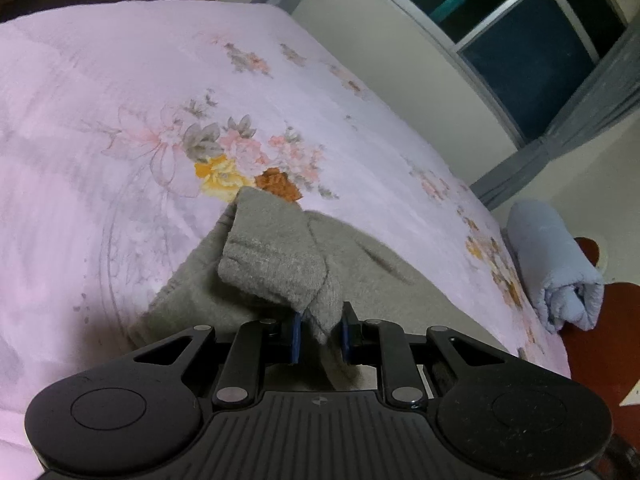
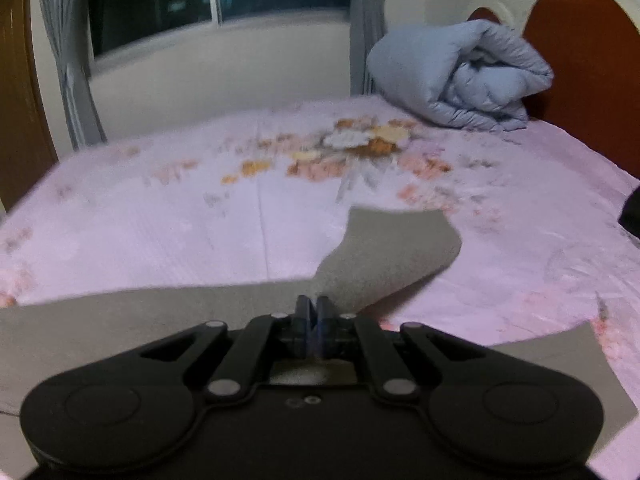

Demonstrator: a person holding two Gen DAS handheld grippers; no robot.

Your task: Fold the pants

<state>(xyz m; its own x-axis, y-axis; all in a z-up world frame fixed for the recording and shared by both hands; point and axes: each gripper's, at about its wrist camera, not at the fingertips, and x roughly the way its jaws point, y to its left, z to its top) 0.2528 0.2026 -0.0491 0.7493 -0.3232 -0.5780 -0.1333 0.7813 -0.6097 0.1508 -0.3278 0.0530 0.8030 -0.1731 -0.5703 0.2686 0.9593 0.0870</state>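
Lying across the pink floral bedsheet [image 1: 100, 128], the fuzzy grey knit pants [image 1: 276, 256] have one corner bunched between the left gripper [image 1: 321, 334] pads, which grip it; the right gripper [image 2: 313, 322] is clenched on flat pants fabric near the rolled pale-blue quilt [image 2: 460, 76].

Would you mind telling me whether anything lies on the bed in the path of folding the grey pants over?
Nothing visible does. The grey knit pants lie on open pink floral bedsheet; the rolled pale-blue quilt sits apart by the headboard.
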